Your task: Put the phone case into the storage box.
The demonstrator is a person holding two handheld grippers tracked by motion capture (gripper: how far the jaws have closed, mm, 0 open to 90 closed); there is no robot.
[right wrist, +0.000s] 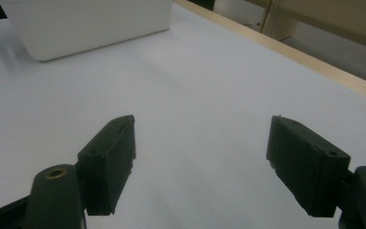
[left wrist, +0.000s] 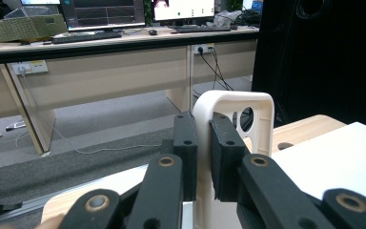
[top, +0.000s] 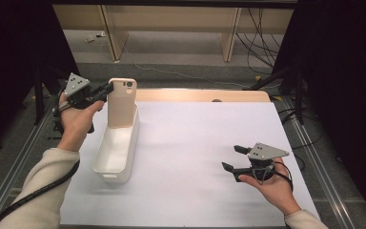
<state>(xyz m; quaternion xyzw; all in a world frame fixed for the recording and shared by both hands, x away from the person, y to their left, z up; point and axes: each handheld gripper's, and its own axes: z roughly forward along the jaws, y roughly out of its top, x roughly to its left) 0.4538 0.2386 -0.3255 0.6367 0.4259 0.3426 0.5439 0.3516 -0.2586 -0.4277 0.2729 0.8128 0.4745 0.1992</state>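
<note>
While the right gripper (top: 232, 158) rests near the table's near right corner with its jaws spread wide and nothing between them, the left gripper (top: 108, 88) at the far left corner has its jaws closed on the side edge of a phone case (top: 121, 102). The case stands upright, its lower end inside the far end of a long white bin (top: 116, 152) along the left edge. In the left gripper view the black pads (left wrist: 186, 143) press either side of the case's thin wall (left wrist: 205, 143). The table (top: 195, 143) is covered in smooth white sheet, with a pale wood strip at its far edge. Beyond lie grey floor, loose cables and wooden desks. The case is matte beige plastic with rounded corners and a camera cutout
</note>
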